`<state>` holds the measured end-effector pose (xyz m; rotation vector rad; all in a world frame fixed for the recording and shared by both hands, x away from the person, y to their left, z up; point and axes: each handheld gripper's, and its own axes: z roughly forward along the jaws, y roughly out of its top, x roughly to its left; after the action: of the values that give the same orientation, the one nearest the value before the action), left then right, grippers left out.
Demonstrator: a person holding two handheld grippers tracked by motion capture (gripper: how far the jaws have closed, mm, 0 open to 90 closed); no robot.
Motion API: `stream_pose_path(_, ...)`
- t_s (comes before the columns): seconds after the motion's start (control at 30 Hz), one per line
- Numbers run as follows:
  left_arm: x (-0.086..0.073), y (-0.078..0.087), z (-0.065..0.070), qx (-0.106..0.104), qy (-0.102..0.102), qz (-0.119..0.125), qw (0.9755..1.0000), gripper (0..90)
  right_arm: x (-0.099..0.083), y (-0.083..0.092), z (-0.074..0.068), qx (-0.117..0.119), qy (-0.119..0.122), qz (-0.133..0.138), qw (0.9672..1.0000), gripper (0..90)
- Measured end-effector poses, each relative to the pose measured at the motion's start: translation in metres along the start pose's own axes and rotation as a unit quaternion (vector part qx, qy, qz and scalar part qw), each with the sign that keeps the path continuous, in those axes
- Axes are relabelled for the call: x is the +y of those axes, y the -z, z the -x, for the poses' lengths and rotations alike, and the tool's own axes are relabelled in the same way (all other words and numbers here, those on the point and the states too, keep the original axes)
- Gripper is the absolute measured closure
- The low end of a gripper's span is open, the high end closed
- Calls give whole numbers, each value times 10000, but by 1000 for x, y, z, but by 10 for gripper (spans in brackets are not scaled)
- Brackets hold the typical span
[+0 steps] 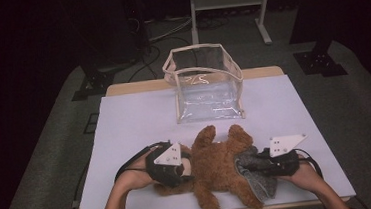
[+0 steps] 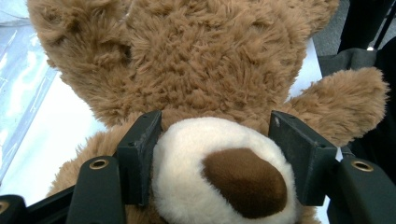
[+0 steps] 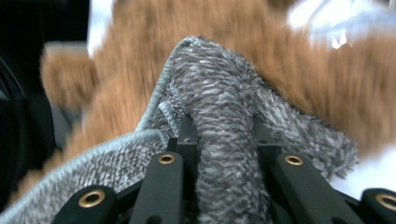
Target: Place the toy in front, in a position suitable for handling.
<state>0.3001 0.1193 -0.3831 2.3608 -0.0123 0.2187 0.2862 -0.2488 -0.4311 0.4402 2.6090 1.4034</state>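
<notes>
A brown teddy bear (image 1: 218,164) lies on its back on the white table cover, head toward the left. My left gripper (image 1: 181,167) is shut on the bear's cream muzzle (image 2: 224,172), one jaw pressing each side of it; the dark brown nose (image 2: 245,179) faces the camera. A grey fluffy cloth (image 1: 254,172) is draped against the bear's right side. My right gripper (image 1: 258,165) is shut on a bunched fold of that grey cloth (image 3: 224,140), with brown fur (image 3: 303,60) blurred behind it.
A clear plastic bag with beige trim (image 1: 204,83) stands open at the back of the table (image 1: 124,119). A white metal stand (image 1: 228,1) and cables are on the floor beyond. The front table edge runs just below the bear's legs.
</notes>
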Motion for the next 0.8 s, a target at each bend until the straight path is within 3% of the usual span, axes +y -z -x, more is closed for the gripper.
stream_pose_path(0.1,0,0,0,6,2,-8,10000,357,-7,8,0,-37,-69,-38,10000,715)
stream_pose_path(0.13,1,0,0,16,-3,-25,10000,357,-7,18,-1,-96,-93,32,9999,714)
stream_pose_path(0.23,1,0,0,20,-25,-56,10000,357,0,29,-2,-168,-53,242,9996,711)
stream_pose_path(0.27,1,0,0,16,-27,-54,10000,357,11,36,-2,-249,74,369,9990,710)
stream_pose_path(0.3,1,0,0,16,-27,-54,10000,357,11,36,-2,-249,74,369,9990,710)
stream_pose_path(0.37,1,0,1,12,-10,-34,10000,357,32,35,0,-312,274,462,9981,711)
stream_pose_path(0.47,1,0,1,12,-30,-54,10000,356,41,24,7,-253,328,445,9981,712)
stream_pose_path(0.63,1,0,1,13,-24,-30,10000,356,31,10,14,-115,141,341,9993,713)
stream_pose_path(0.67,0,0,1,13,-13,-14,10000,356,19,7,16,-99,30,214,9997,713)
stream_pose_path(0.8,1,-1,2,9,-38,-32,10000,354,6,15,11,-133,-44,39,9999,711)
